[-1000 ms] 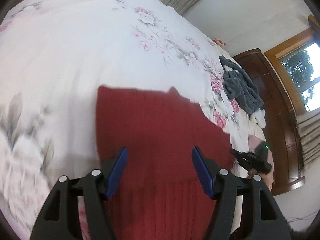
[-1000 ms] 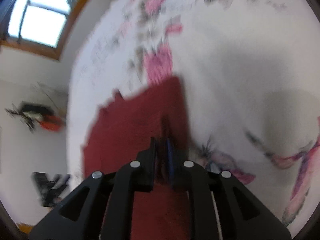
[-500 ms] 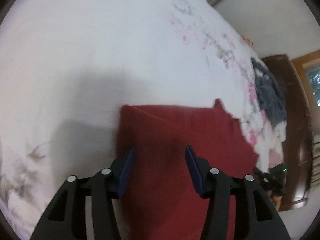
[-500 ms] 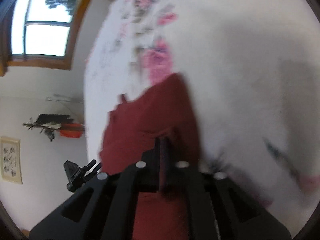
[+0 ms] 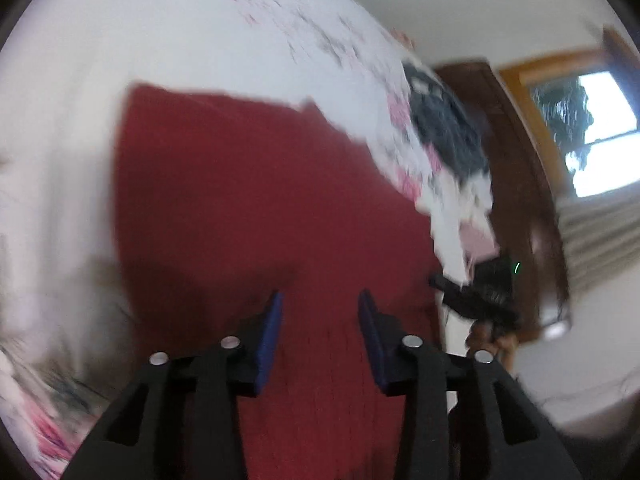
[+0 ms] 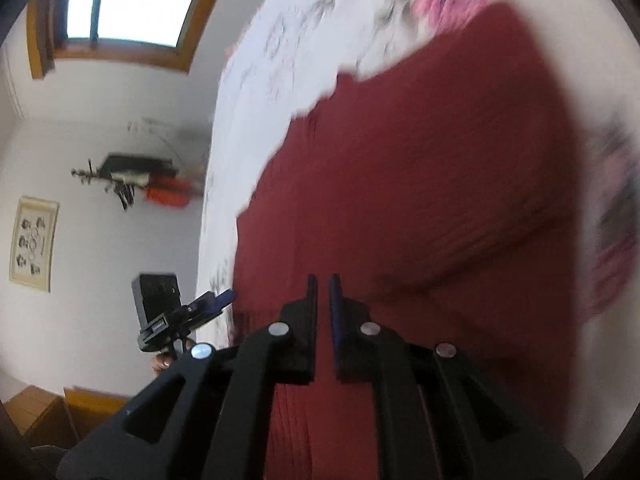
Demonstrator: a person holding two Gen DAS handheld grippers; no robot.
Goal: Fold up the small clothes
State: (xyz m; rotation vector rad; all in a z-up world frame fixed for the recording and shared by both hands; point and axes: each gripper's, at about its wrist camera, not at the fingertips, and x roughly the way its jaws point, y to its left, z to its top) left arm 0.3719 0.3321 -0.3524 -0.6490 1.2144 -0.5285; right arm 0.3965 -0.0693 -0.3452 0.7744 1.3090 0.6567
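Observation:
A dark red ribbed garment (image 5: 256,200) lies spread on the floral bedsheet (image 5: 120,40); both views are motion-blurred. My left gripper (image 5: 320,308) hovers open over the garment's near part, with nothing between its blue pads (image 5: 270,328). My right gripper (image 6: 323,292) is shut to a thin slit just above the same garment (image 6: 420,168). I see no cloth bunched between its fingertips. In the left wrist view the right gripper (image 5: 476,296) sits at the garment's right edge, held by a hand. The left gripper (image 6: 188,312) shows at the bed's left side in the right wrist view.
A pile of dark grey and white clothes (image 5: 448,128) lies further along the bed, near a dark wooden headboard (image 5: 516,168). A window (image 5: 592,128) and curtains stand beyond. In the right wrist view a wall picture (image 6: 34,244) hangs by a second window (image 6: 132,0).
Both grippers swung closer over the red garment, which now fills more of each view. The right gripper was pinching red cloth earlier; now only a thin slit shows. The left gripper stayed open.

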